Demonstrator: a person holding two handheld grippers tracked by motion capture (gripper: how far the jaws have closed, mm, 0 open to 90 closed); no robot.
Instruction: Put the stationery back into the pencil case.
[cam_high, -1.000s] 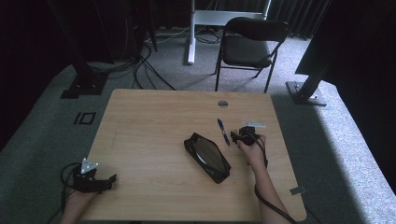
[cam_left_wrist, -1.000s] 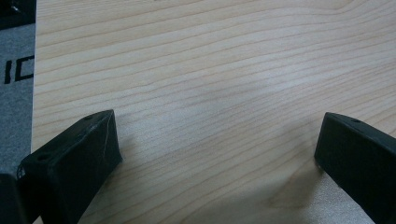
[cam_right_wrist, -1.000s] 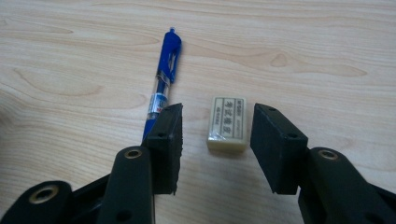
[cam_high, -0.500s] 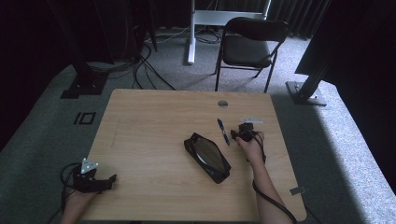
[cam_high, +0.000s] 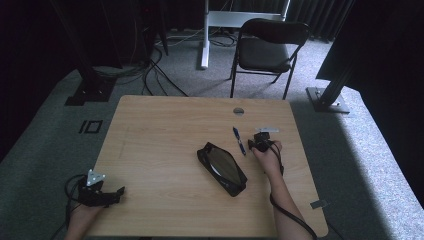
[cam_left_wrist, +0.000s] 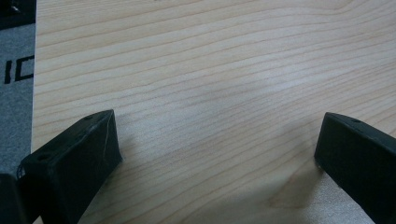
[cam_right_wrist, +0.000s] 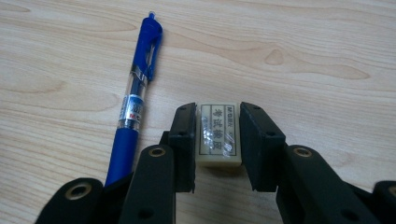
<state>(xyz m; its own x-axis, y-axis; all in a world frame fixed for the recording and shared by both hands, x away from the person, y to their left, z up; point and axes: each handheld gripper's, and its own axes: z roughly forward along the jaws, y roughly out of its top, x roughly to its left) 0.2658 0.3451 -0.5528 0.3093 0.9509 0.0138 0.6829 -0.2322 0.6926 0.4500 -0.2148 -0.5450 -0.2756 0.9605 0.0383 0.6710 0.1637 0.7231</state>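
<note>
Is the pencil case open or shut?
Open: the pencil case lies flat on the table, its mouth spread, pale lining showing.

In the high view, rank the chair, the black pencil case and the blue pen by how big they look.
1. Chair, though it stands farther off.
2. Black pencil case.
3. Blue pen, clearly smallest.

Pen's (cam_right_wrist: 135, 100) lower end hidden behind the right gripper's (cam_right_wrist: 217, 140) jaws.

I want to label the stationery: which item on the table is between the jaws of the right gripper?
The white eraser, wrapped and printed; the blue pen lies beside the jaws.
</note>
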